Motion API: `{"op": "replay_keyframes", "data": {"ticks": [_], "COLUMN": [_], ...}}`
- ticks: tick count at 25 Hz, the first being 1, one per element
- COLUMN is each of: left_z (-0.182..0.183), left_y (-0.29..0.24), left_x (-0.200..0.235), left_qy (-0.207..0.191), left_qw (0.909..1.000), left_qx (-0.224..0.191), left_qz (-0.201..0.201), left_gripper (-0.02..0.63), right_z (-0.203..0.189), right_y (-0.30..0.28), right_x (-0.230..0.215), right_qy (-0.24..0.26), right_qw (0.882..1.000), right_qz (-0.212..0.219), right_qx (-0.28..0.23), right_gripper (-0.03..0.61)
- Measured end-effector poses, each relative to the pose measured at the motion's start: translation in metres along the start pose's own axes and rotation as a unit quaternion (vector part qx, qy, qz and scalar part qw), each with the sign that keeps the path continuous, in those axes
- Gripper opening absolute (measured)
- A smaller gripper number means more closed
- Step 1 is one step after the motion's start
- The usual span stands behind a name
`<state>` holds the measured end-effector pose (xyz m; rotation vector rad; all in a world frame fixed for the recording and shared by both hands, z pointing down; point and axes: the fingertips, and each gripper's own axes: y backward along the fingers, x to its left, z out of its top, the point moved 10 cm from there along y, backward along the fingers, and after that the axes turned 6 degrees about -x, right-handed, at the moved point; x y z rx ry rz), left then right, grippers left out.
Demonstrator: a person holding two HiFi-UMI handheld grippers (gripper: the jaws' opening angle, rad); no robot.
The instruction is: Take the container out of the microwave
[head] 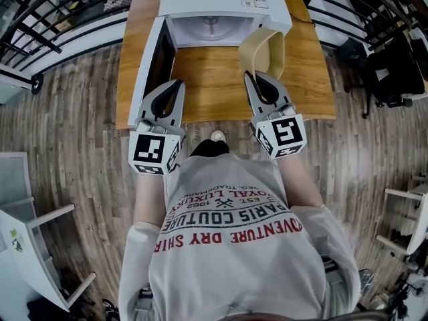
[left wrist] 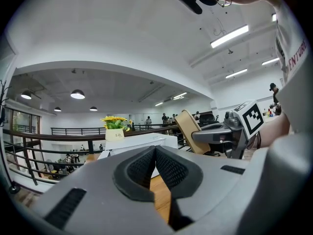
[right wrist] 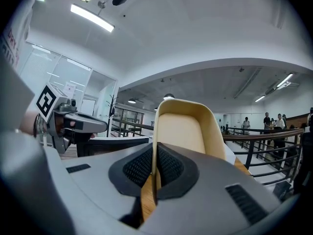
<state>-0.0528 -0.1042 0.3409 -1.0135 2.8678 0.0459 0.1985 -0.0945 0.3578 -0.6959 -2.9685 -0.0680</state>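
A beige container (head: 262, 52) is tipped on its side in the air, over the wooden table in front of the microwave (head: 221, 2). My right gripper (head: 249, 76) is shut on its rim; in the right gripper view the thin wall of the container (right wrist: 182, 126) runs between the pads. The microwave door (head: 151, 62) stands open to the left, and the cavity (head: 210, 29) shows only its turntable. My left gripper (head: 178, 85) is shut with nothing in it, level with the right one; its jaws meet (left wrist: 155, 154) in its own view. From there the container (left wrist: 188, 130) appears to the right.
The wooden table (head: 214, 85) carries the microwave, and a pot of yellow flowers (left wrist: 116, 128) stands on top of it. Black railings (head: 47, 19) run along both sides. A white chair (head: 33, 246) stands at lower left, and another chair (head: 408, 212) at right.
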Motion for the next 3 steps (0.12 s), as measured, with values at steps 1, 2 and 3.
{"op": "replay_keyframes", "data": {"ticks": [1, 2, 3], "left_z": [-0.0004, -0.0008, -0.0012], "left_y": [0.0000, 0.0000, 0.0000], "left_x": [0.0002, 0.0005, 0.0007], "left_qy": [0.000, 0.001, 0.001], "left_qw": [1.0000, 1.0000, 1.0000], "left_qx": [0.001, 0.001, 0.002], "left_qz": [0.001, 0.002, 0.003], "left_gripper": [0.015, 0.016, 0.017], "right_z": [-0.0002, -0.0003, -0.0004], "right_y": [-0.0003, -0.0007, -0.0011], "right_x": [0.0000, -0.0001, -0.0002], "right_qy": [-0.001, -0.001, -0.001], "right_qw": [1.000, 1.000, 1.000], "right_qz": [0.000, 0.001, 0.002], "right_qx": [-0.001, -0.001, -0.002], "right_gripper": [0.031, 0.031, 0.031]}}
